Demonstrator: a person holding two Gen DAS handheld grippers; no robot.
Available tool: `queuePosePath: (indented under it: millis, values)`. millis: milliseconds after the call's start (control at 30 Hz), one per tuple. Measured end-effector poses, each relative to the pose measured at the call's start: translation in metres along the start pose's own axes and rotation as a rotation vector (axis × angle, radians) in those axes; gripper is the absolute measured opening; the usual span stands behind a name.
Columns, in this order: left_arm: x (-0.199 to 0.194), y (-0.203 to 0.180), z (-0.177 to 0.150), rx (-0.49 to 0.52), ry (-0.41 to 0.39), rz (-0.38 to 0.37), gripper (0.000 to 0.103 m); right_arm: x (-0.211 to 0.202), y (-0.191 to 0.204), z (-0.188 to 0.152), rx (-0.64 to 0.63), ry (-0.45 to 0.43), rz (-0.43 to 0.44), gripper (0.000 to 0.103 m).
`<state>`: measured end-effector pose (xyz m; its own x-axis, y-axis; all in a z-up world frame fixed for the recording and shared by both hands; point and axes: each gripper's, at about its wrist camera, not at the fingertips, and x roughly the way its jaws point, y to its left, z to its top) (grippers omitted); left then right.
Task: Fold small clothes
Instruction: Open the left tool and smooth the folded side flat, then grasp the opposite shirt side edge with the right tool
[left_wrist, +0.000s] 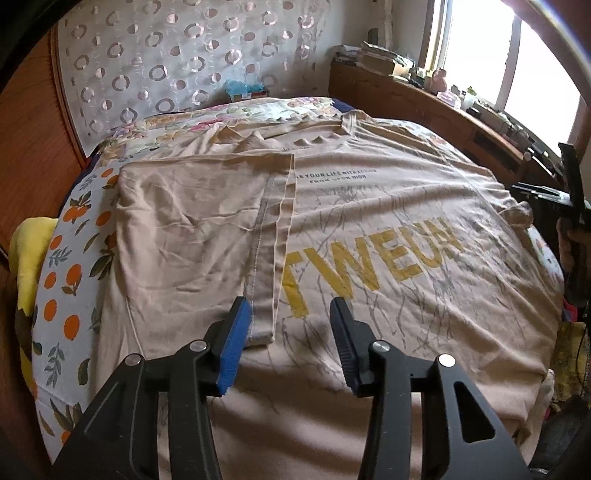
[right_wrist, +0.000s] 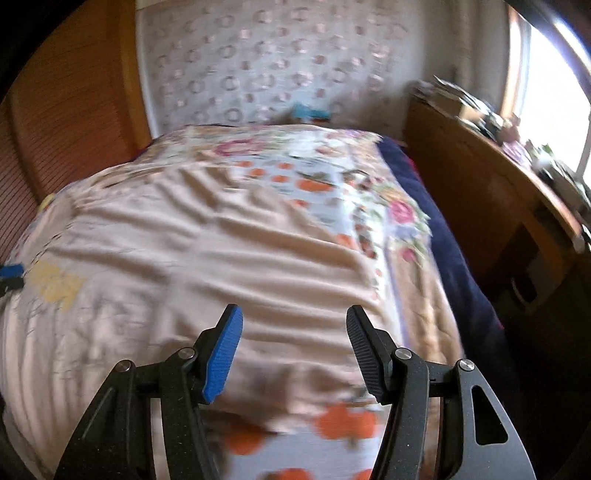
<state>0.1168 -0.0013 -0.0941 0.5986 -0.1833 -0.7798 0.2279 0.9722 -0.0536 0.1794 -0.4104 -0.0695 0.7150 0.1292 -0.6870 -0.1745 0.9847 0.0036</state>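
A beige T-shirt (left_wrist: 369, 229) with yellow "TWEUN" lettering lies spread on the bed. Its left side (left_wrist: 192, 221) is folded over onto the middle, with the hemmed edge running toward me. My left gripper (left_wrist: 291, 314) is open and empty, just above the shirt at the near end of that folded edge. My right gripper (right_wrist: 293, 325) is open and empty above the shirt's rippled right part (right_wrist: 192, 258); that view is blurred. The right gripper also shows at the far right edge of the left wrist view (left_wrist: 570, 192). The left gripper's blue pad (right_wrist: 11, 271) shows at the left edge of the right wrist view.
A sheet with orange and flower prints (left_wrist: 70, 266) covers the bed. A wooden headboard shelf (left_wrist: 424, 107) with clutter runs along the right under a bright window (left_wrist: 517, 44). A patterned curtain (left_wrist: 177, 59) hangs behind. A yellow cloth (left_wrist: 26, 251) lies at the left.
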Motion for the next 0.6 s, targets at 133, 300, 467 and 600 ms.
queuePosePath:
  millis: [133, 300, 467, 600]
  values:
    - [0.002, -0.004, 0.003, 0.007, 0.004, -0.001, 0.048, 0.01, -0.028, -0.005, 0.094, 0.043, 0.035, 0.059]
    - [0.006, -0.011, 0.006, 0.019, 0.016, -0.02, 0.072, 0.017, -0.041, -0.004, 0.13, 0.071, 0.061, 0.058]
    - [0.009, -0.016, 0.006, 0.027, 0.009, -0.003, 0.078, 0.019, -0.056, 0.0, 0.171, 0.085, 0.112, 0.05]
    - [0.01, -0.016, 0.006, 0.024, 0.007, -0.001, 0.078, 0.014, -0.057, 0.0, 0.152, 0.087, 0.161, 0.031]
